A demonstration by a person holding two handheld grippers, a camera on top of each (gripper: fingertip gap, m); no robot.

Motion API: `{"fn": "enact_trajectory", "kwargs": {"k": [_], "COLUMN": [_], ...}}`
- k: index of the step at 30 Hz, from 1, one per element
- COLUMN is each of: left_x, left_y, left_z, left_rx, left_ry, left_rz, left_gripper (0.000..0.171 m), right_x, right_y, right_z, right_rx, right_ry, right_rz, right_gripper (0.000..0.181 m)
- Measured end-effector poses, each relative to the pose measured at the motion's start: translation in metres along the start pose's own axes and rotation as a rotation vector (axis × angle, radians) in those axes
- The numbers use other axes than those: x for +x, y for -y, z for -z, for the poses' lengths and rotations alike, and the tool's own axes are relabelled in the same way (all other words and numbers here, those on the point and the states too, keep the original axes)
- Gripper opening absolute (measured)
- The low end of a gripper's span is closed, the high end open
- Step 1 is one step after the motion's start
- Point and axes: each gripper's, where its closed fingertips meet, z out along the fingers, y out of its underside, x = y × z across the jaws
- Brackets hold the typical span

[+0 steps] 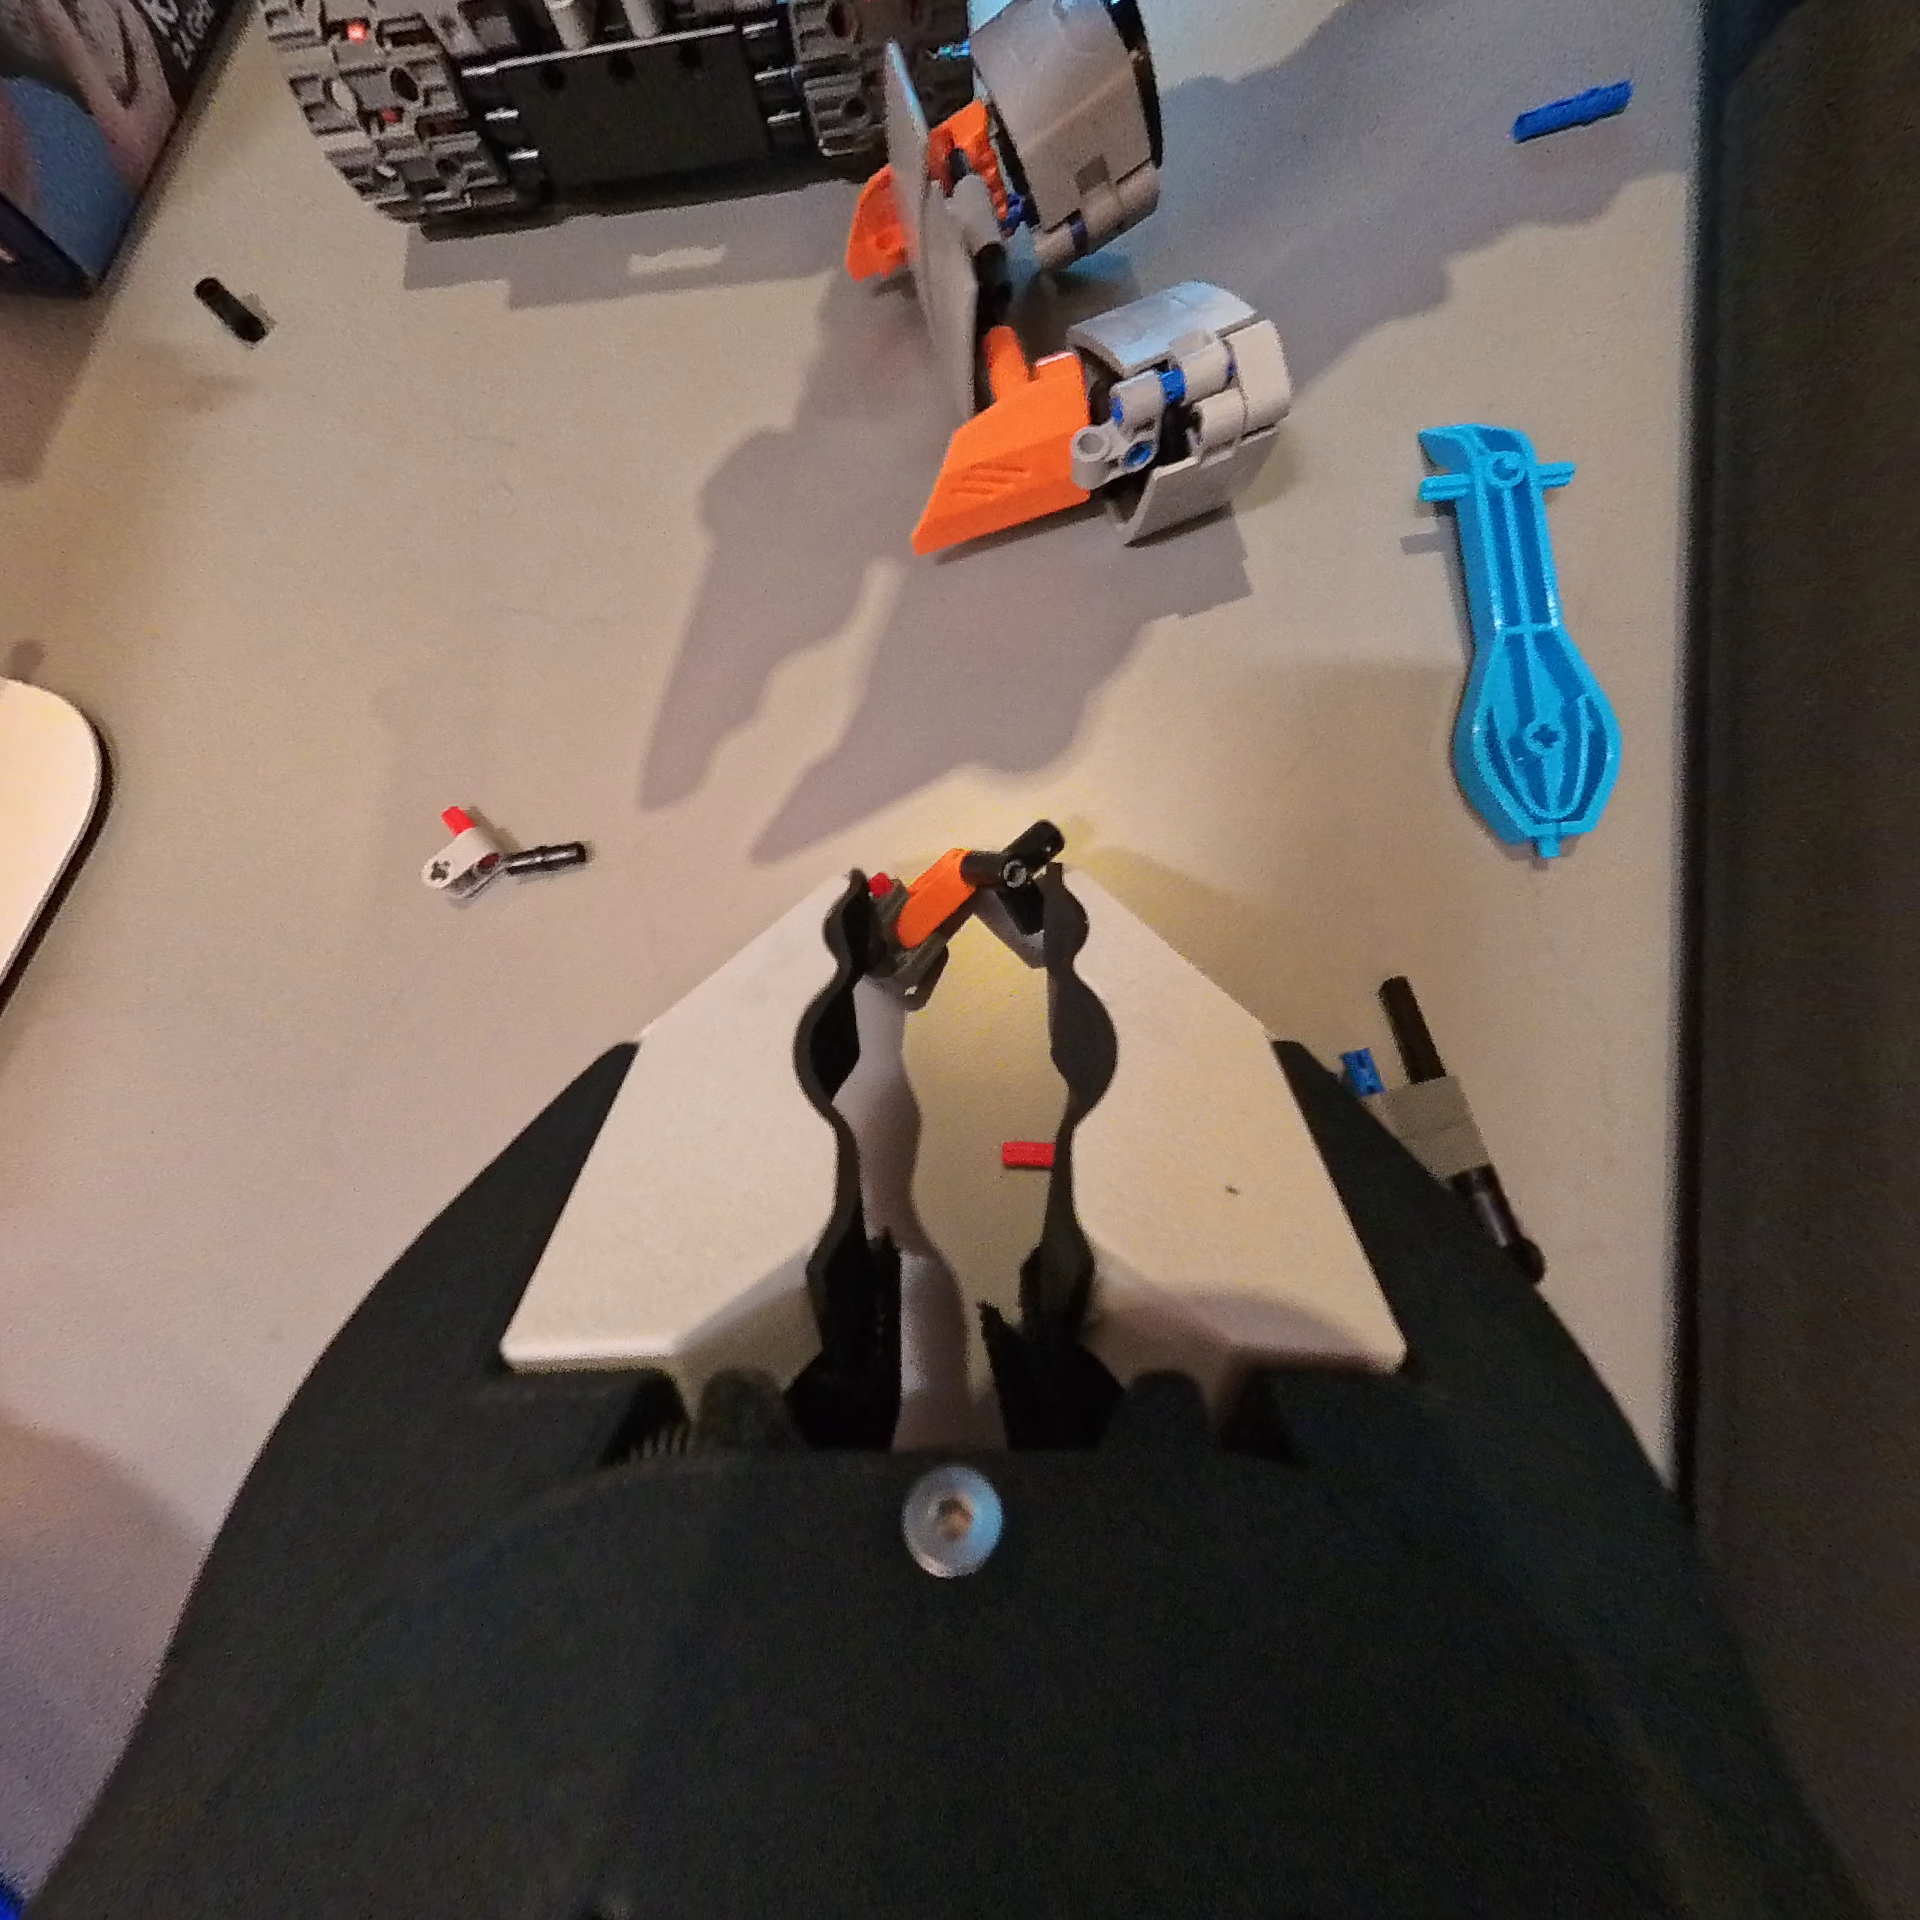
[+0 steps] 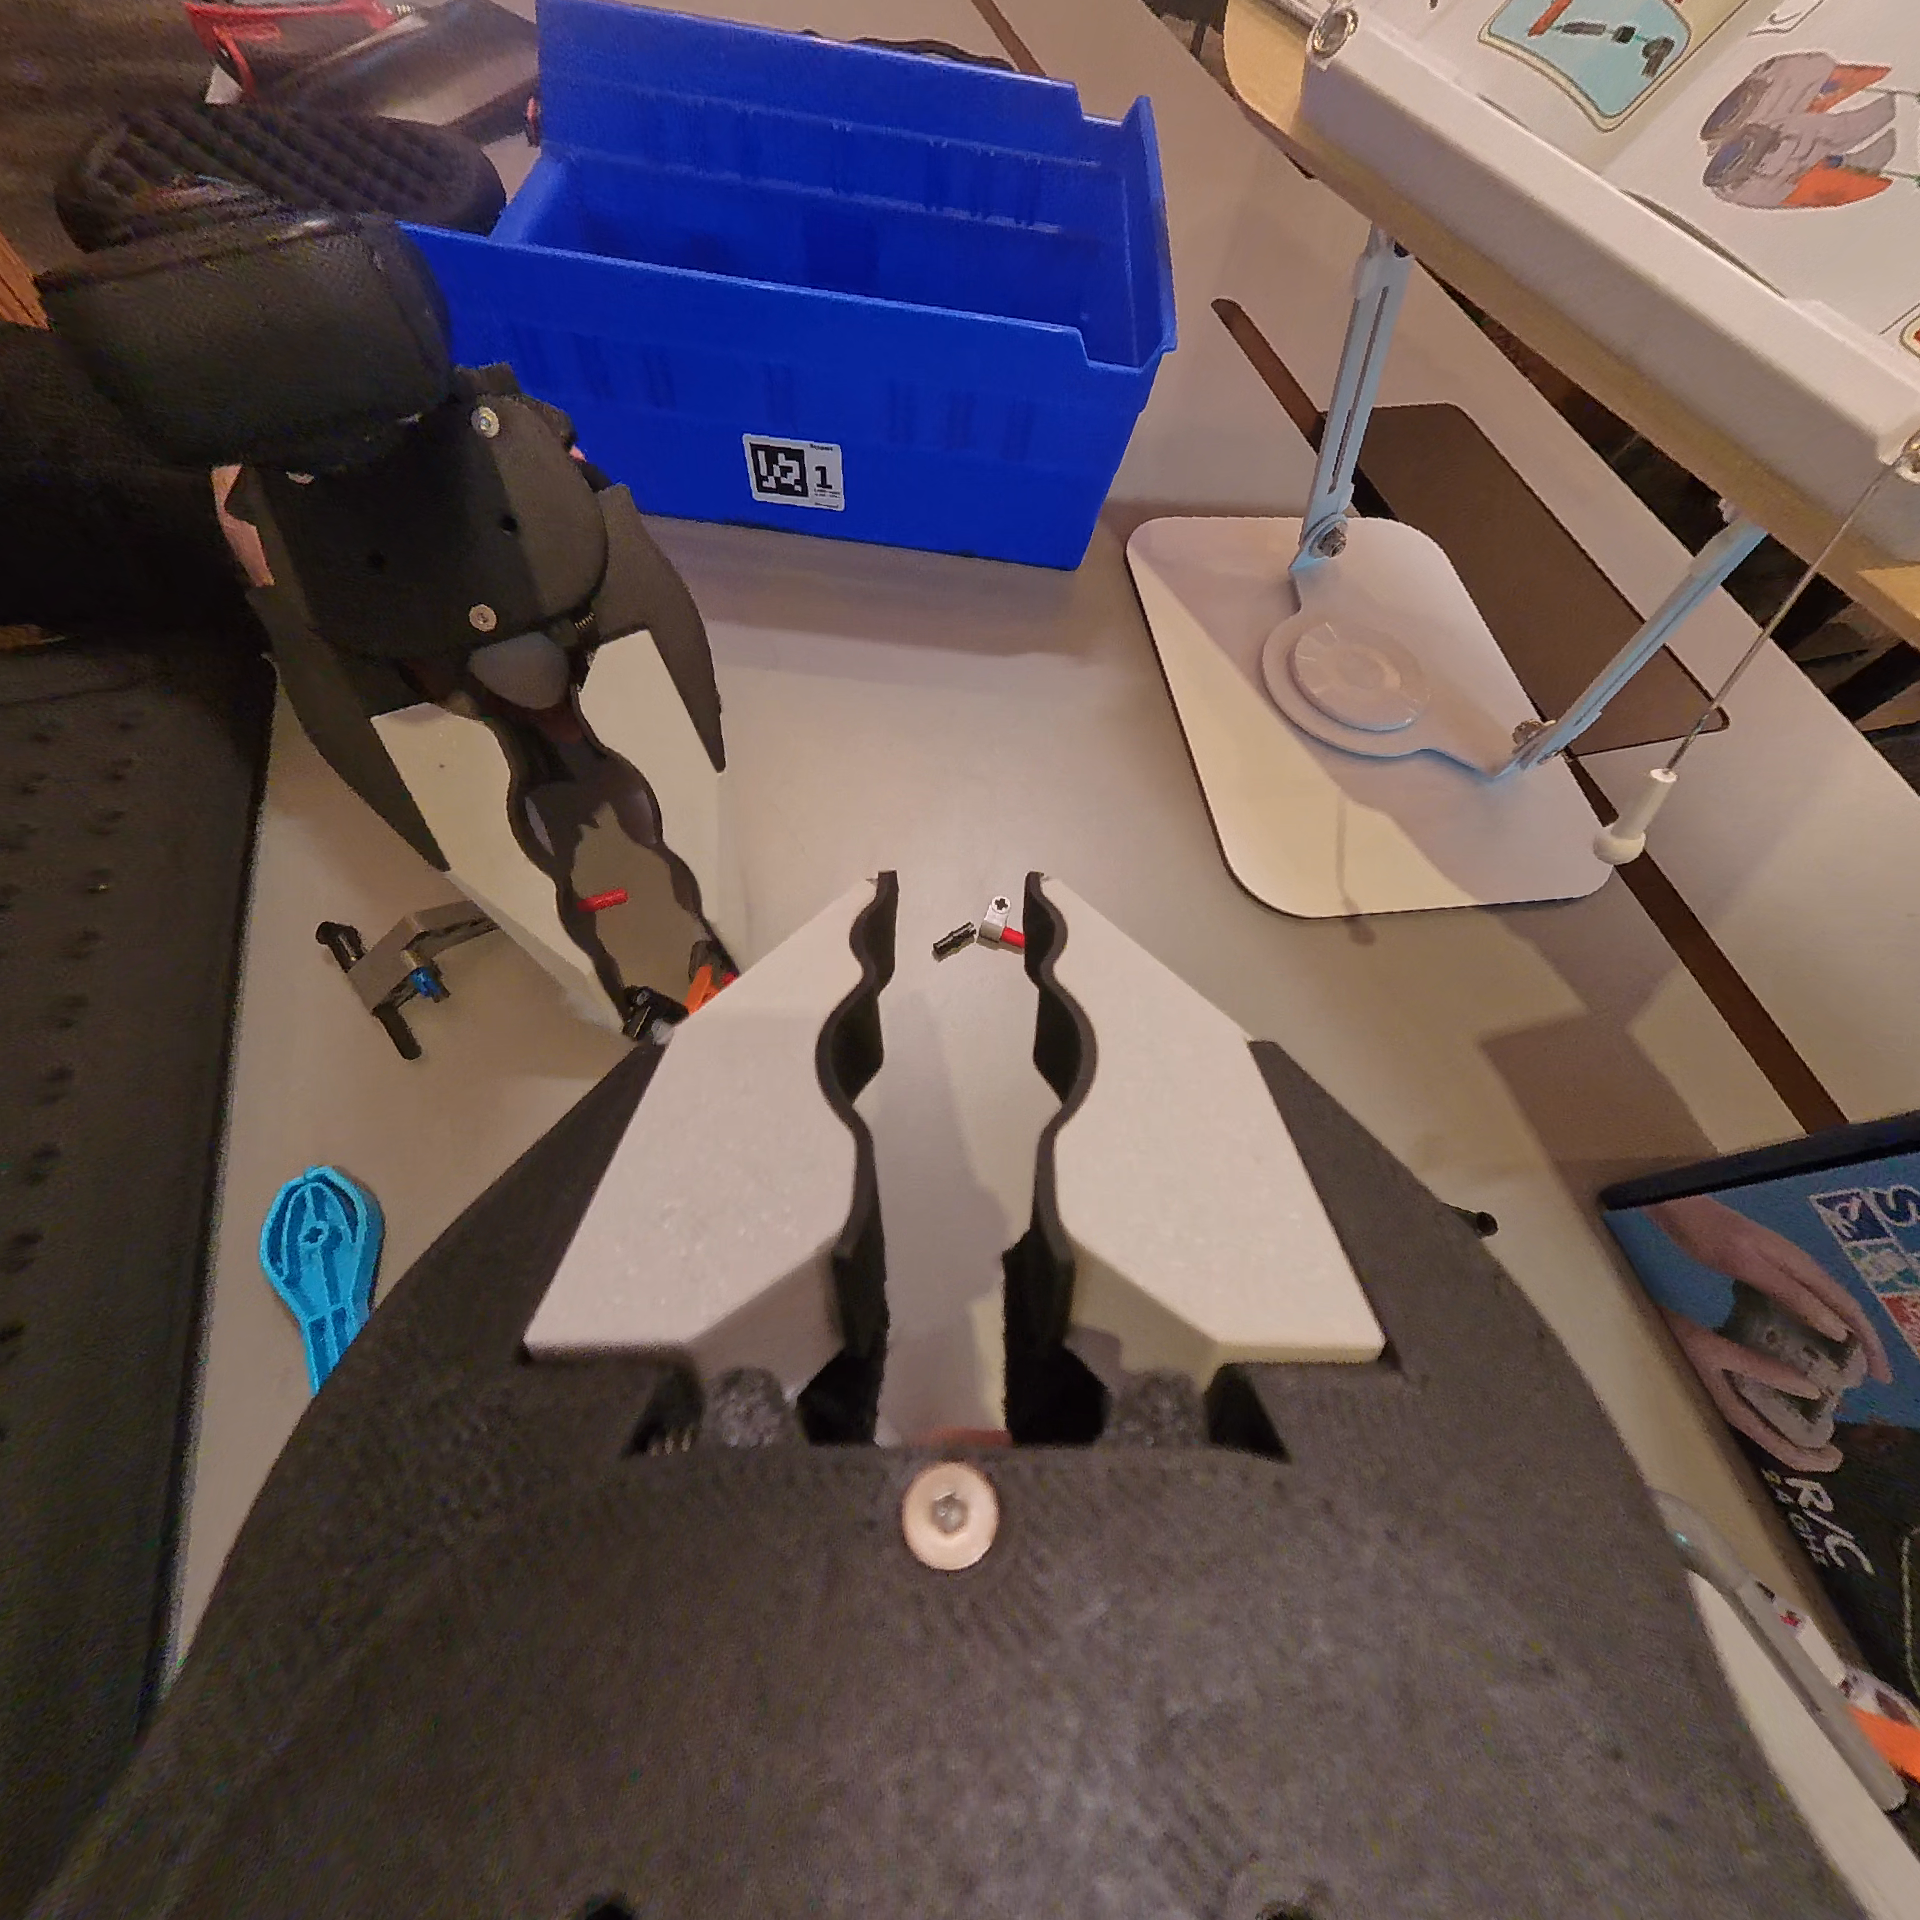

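- A white sticker (image 2: 793, 471) printed with a black square code and a digit is seen on the front wall of the blue bin (image 2: 935, 416).
- Printed lettering is carried on the blue and black box (image 2: 1787, 1351) at the lower right.
- Only drawings are made out on the instruction sheet (image 2: 1662, 94).

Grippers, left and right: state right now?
Left gripper: shut on a small orange and black toy part.
Right gripper: open, holding nothing; a small grey and red connector piece lies on the table just past its tips.
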Motion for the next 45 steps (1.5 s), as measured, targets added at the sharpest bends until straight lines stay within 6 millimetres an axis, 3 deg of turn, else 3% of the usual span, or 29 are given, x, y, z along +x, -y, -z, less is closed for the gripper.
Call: {"fn": "enact_trajectory", "kwargs": {"k": [11, 18, 26, 32, 39, 45], "left_x": [-0.029, -0.031, -0.027, -0.026, -0.028, -0.035], "left_y": [-0.018, -0.021, -0.027, -0.028, -0.022, -0.004], "left_z": [0.015, 0.024, 0.019, 0.018, 0.02, 0.03], "left_rx": [-0.035, -0.029, -0.067, -0.064, -0.027, 0.041], "left_ry": [0.099, 0.082, 0.072, 0.061, 0.076, 0.177], "left_rz": [0.043, 0.088, 0.07, 0.067, 0.06, -0.033], "left_gripper": [0.031, 0.054, 0.043, 0.018, 0.016, 0.016], "right_x": [0.0, -0.001, -0.003, -0.007, -0.015, -0.034], "right_y": [-0.003, -0.002, -0.004, -0.008, -0.009, -0.02], "right_z": [-0.002, -0.003, -0.005, -0.01, -0.014, -0.035], "right_rx": [-0.012, -0.013, -0.027, -0.048, -0.06, -0.123], "right_ry": [0.001, 0.001, 0.007, 0.019, 0.037, 0.104], "right_rz": [0.001, 0.006, 0.011, 0.021, 0.032, -0.009], "right_gripper": [0.023, 0.023, 0.023, 0.023, 0.023, 0.027]}}
